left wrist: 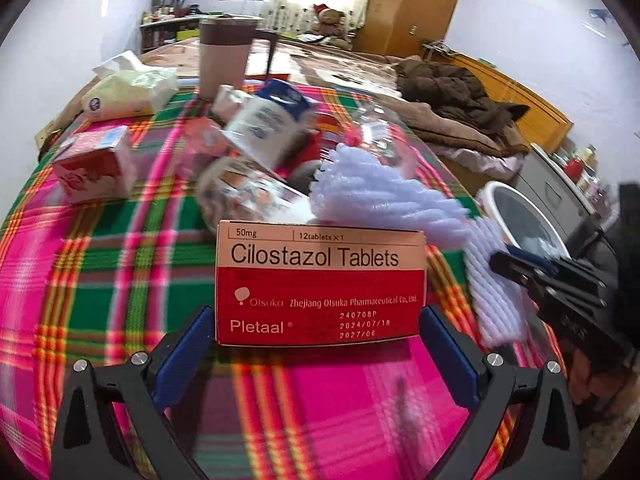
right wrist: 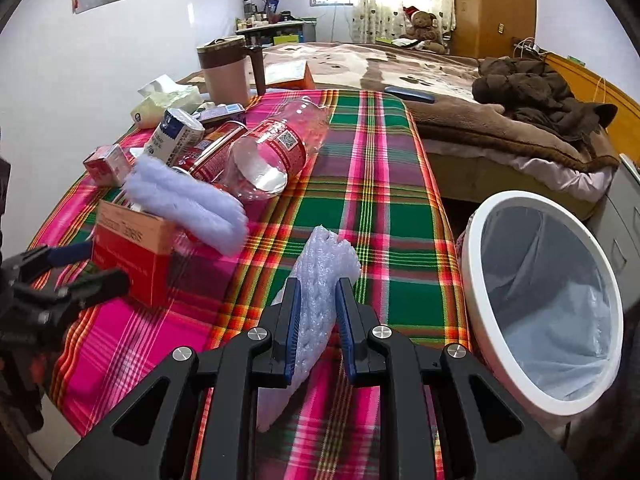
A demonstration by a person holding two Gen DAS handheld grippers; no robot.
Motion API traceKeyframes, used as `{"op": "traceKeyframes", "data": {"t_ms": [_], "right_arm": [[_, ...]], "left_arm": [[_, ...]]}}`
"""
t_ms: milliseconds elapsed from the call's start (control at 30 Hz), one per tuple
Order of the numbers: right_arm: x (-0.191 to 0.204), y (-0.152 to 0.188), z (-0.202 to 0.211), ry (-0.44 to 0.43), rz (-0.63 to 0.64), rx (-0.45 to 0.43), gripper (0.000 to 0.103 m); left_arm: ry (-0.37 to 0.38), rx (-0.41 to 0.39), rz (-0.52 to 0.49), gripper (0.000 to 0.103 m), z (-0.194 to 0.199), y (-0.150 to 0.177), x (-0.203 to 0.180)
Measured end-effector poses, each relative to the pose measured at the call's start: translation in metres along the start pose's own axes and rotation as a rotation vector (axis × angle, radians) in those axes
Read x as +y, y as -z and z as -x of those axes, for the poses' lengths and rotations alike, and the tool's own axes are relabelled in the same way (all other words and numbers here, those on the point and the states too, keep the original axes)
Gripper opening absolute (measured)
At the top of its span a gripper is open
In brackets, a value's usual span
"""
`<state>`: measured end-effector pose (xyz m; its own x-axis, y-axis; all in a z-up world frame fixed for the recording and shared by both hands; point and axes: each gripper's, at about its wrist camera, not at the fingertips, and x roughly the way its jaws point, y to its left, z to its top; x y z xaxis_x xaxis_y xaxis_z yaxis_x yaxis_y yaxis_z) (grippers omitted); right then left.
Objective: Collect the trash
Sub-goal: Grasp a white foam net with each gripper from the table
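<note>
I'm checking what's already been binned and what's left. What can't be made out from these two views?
- Bin contents: right wrist view shows only liner; its bottom is cut off by the near rim.
- Trash pile middle: left wrist view, motion-blurred; white bottle label unreadable.
- Behind the tablet box: left wrist view, the box hides it.
- Foam sheet lower end: right tongs cover it.

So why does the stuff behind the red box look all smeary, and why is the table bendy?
Left wrist view: the tablet box is sharp, but the milk carton and clear bottle behind it are smeared by motion blur. Right wrist view: mostly crisp. Both views: the fisheye lens bends the plaid tablecloth and darkens the corners.
</note>
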<state>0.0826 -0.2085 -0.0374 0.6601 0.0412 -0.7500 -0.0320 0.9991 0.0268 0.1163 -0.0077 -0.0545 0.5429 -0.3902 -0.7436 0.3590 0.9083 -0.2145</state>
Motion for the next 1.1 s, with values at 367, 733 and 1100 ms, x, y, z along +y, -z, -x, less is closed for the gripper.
{"op": "traceKeyframes", "data": {"t_ms": [367, 733, 1100], "right_arm": [[-0.010, -0.003, -0.003, 0.000, 0.069, 0.034, 0.019], [-0.024, 0.002, -0.013, -0.092, -0.089, 0.083, 0.071], [-0.015, 0.007, -0.011, -0.068, -0.032, 0.084, 0.048]], "left_arm": [[0.018, -0.045, -0.107, 0.102, 0.018, -0.012, -0.015], [0.044, -0.003, -0.289, 0.102, -0.009, -0.031, -0.035], [0.031, 0.004, -0.381, 0.099, -0.019, -0.048, -0.057]]}}
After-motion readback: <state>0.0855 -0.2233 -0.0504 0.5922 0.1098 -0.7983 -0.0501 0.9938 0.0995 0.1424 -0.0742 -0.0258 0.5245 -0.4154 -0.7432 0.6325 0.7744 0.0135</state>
